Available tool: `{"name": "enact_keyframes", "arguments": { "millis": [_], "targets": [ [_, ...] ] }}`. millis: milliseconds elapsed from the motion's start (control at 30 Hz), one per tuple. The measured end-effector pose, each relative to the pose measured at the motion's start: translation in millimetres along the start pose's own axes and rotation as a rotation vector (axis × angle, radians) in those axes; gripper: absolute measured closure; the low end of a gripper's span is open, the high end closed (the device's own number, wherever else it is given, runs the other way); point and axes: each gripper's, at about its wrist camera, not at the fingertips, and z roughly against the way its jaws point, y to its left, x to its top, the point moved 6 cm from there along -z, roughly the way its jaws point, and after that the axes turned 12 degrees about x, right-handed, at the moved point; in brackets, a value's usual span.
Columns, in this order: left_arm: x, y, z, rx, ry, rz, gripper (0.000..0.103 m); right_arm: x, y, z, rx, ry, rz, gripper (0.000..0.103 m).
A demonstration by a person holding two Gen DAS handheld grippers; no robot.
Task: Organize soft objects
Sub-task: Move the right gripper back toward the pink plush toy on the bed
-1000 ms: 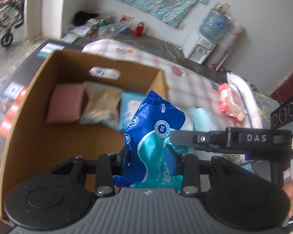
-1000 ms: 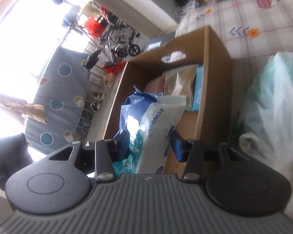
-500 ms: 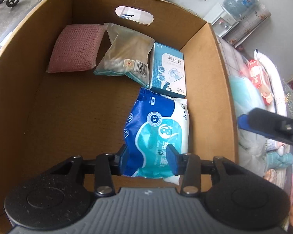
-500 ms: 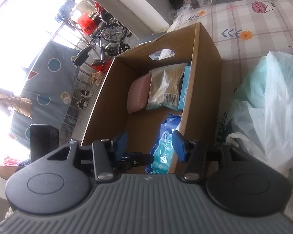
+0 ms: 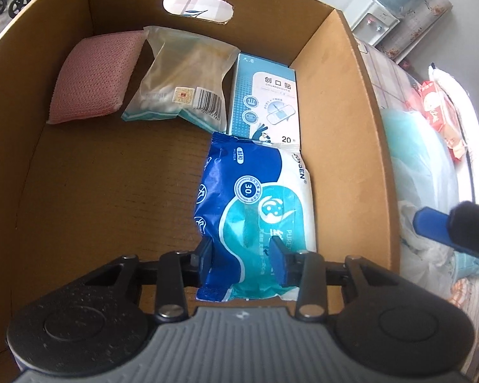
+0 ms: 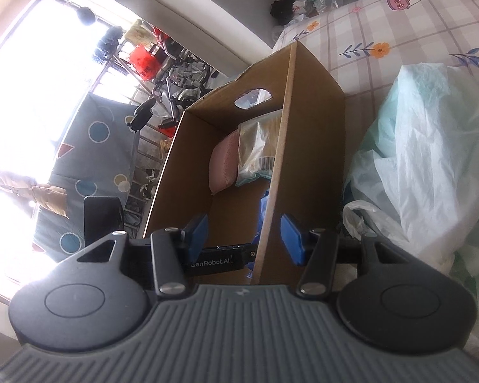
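My left gripper (image 5: 241, 257) is shut on a blue and teal wipes pack (image 5: 255, 204), which lies on the floor of the cardboard box (image 5: 79, 198) by its right wall. Behind it lie a blue plaster box (image 5: 263, 102), a clear bag of cotton swabs (image 5: 185, 79) and a pink sponge (image 5: 95, 76). My right gripper (image 6: 245, 234) is open and empty above the box's right wall (image 6: 306, 146); the sponge (image 6: 223, 162) and the bag (image 6: 258, 146) show inside. One of its blue fingertips (image 5: 431, 225) shows in the left wrist view.
A pale green plastic bag (image 6: 424, 146) lies right of the box on a checked floral bedsheet (image 6: 399, 25). A red snack packet (image 5: 437, 115) lies beyond the bag. A water dispenser (image 5: 386, 9) stands by the far wall. A window and bicycles (image 6: 175, 63) are behind the box.
My left gripper lowered the wipes pack from above the box onto its floor. My right gripper let go of the pack, opened, and drew back over the box's right wall.
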Motion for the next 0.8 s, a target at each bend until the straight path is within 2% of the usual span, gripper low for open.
{"name": "enact_keyframes", "arguments": {
  "millis": [100, 133, 167, 267, 433, 567, 733, 800],
  "targets": [
    [0.0, 0.6, 2.4, -0.007, 0.0, 0.005, 0.059, -1.9, -0.7, 5.6, 0.011, -0.015, -0.004, 0.052],
    [-0.6, 1.5, 4.5, -0.006, -0.002, 0.005, 0.055, -2.4, 0.3, 8.2, 0.013, -0.022, 0.0, 0.052],
    [-0.8, 2.9, 7.3, -0.007, -0.007, 0.006, 0.048, -2.5, 1.1, 11.4, 0.014, -0.031, 0.006, 0.048],
    [-4.6, 8.1, 21.5, 0.027, -0.046, 0.022, 0.041, -1.8, 6.1, 23.1, 0.026, -0.065, 0.028, 0.041],
    [-11.7, 16.1, 63.0, 0.061, -0.186, 0.056, 0.04, -1.2, 7.1, 48.9, 0.077, -0.137, 0.019, 0.039],
    [-17.5, 6.6, 105.6, 0.077, -0.336, 0.032, 0.039, -7.5, 5.9, 77.2, 0.09, -0.21, 0.026, 0.037],
    [-27.5, -45.1, 147.3, 0.063, -0.53, -0.072, 0.034, -18.5, -1.5, 121.8, 0.059, -0.313, 0.046, 0.036],
    [-34.0, -74.5, 154.9, 0.034, -0.571, -0.12, 0.034, -22.7, -7.6, 144.3, 0.033, -0.359, 0.052, 0.035]
  ]
}}
